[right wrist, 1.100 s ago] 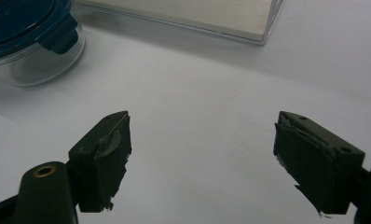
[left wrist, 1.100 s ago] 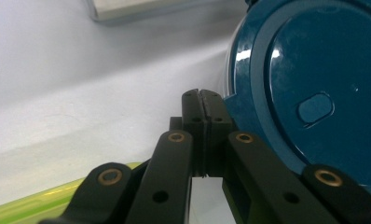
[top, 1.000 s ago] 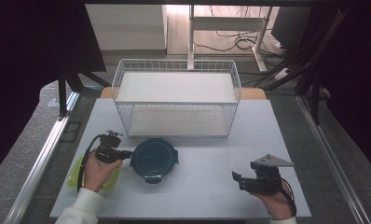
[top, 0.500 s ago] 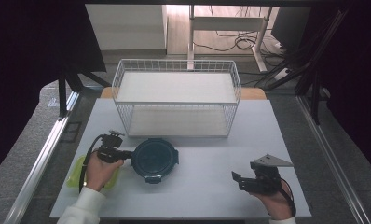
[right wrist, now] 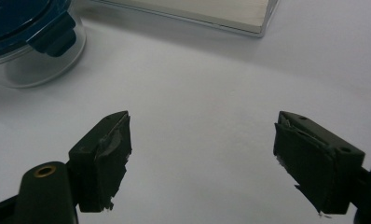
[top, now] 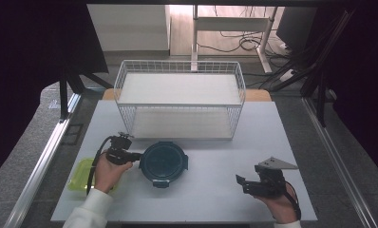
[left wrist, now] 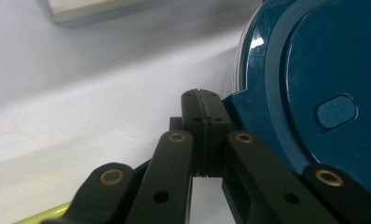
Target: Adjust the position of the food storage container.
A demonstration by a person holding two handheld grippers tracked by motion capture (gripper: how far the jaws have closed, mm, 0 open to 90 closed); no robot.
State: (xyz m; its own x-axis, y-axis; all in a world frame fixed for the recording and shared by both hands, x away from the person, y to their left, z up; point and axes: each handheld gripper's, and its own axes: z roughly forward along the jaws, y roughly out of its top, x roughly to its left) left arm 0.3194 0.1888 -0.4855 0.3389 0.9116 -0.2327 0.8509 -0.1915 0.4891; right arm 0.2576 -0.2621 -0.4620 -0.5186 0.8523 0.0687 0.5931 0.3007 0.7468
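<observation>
The left hand-held gripper [top: 136, 156] is sitting with its jaws squeezed tight together, and nothing is showing between them. Its tip is pressing right against the edge of the round box with the dark blue lid [top: 164, 160], at one of the lid's clips, as the left gripper view is showing [left wrist: 314, 88]. The box is resting on the bench just in front of this hand-held gripper, and its see-through bowl is peeking out under the lid in the right gripper view [right wrist: 34, 42]. The right hand-held gripper [top: 244, 183] is waiting well off to the side of the box, with its jaws standing wide apart and holding nothing. Here is what could be going wrong: the box looks smooth and is sitting loose on a smooth top, so a push from one side could be making it slide or spin away, since nothing is holding it on the other side. The closed tip could also be slipping off the clip and skidding over the lid. A yellow-green tray [top: 80, 173] is lying just behind the left hand. The bench [top: 215, 199] is white and plain. Past the box, a white wire basket [top: 180, 102] is standing on it. Around the bench the room is dark, with black curtains and cables on the floor.
</observation>
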